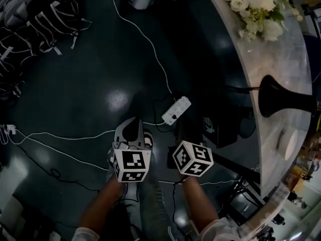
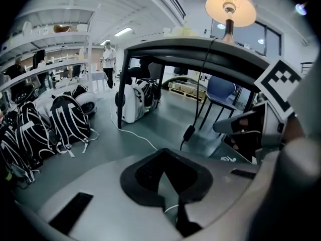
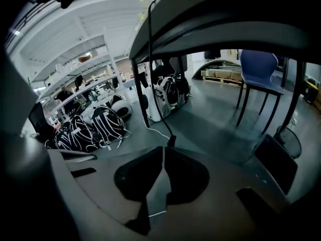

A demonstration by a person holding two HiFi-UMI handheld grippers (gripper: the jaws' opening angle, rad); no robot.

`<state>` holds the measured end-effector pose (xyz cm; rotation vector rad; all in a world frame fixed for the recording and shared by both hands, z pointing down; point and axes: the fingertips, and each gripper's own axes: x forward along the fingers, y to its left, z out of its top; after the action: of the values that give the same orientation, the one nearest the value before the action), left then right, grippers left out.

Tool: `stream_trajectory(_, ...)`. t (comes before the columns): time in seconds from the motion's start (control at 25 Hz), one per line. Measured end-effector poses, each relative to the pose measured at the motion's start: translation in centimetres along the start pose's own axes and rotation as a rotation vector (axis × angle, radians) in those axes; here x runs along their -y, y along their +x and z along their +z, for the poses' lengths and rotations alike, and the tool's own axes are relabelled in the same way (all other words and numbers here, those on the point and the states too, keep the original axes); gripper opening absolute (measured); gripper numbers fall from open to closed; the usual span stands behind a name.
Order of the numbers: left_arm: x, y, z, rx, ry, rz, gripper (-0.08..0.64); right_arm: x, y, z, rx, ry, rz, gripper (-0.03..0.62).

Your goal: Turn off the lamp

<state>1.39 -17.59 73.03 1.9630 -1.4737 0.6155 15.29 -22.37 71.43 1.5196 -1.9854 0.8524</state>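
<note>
Found left gripper [image 2: 162, 153] and right gripper [image 3: 163, 149] low under table [image 2: 200, 49], both pinched closed, empty; lamp [image 2: 229, 6] lit; best aimed one closed tip squarely at likely inline switch [image 2: 189, 133] on cord [image 2: 205, 79].

Lamp [image 1: 281, 98]: on the table [image 1: 283, 59], nearer than the flowers [image 1: 256, 4].
Power strip [image 1: 176, 110]: on the floor, left of the table.
Backpacks [image 1: 35, 14]: on the floor, far left.
Left gripper [image 1: 134, 129], right gripper [image 3: 163, 154]: side by side, behind the power strip.

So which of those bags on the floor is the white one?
The white bag standing upright right beside the table leg in the left gripper view. The backpacks further left are black with white straps.
</note>
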Motion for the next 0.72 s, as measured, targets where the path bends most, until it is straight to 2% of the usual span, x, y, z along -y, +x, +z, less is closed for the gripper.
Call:
stream_trajectory(0.2,-0.2,1.7,0.8,0.004,-0.009,0.002,-0.002,0.3,2.1,1.5,-0.001,-0.031,-0.004,0.006)
stream_trajectory(0.32,-0.1,2.6,0.8,-0.001,-0.011,0.001,-0.002,0.5,3.4,1.9,-0.018,-0.040,0.001,0.055)
stream_trajectory(0.72,0.7,4.4,0.2,-0.026,-0.054,0.001,-0.002,1.4,6.7,3.2,-0.047,-0.109,0.004,0.083)
